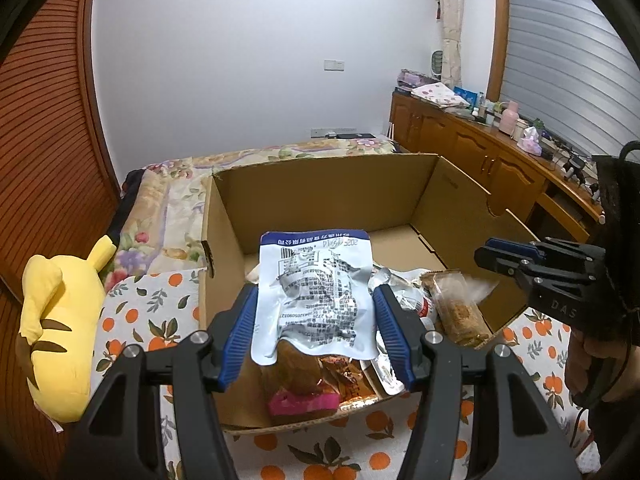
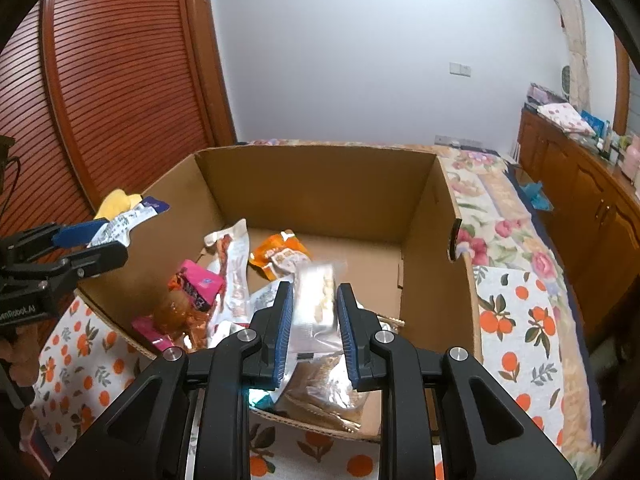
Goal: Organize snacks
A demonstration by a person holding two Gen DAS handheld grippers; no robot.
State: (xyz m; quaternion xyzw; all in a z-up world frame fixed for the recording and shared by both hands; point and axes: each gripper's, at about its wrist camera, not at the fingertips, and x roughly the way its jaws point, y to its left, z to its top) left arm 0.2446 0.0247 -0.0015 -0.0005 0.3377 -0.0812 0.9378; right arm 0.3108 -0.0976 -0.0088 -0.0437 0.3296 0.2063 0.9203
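Though blurred, seemingly a clear packet (image 2: 316, 300) between right fingers (image 2: 285, 320); left fingers (image 1: 240, 328) around white pouch (image 1: 316, 296).

one cardboard box (image 2: 320, 184), two hand-held grippers, roughly seven snack packets, hard to count exactly, one yellow plush toy (image 1: 60, 328)

We could not read the upside-down print on the white pouch (image 1: 316, 300); its lower edge hid most of the brownish packet (image 1: 294, 374) beneath it; the clear-wrapped snack (image 2: 316, 300) was smeared by motion, so we could not tell its contents; the blue pads (image 2: 282, 332) covered its sides, and where they met the wrapper was unclear; the yellow plush toy (image 1: 60, 320) was cut off behind a gripper arm; the small items on the wooden cabinet (image 1: 472, 136) were too tiny to name.
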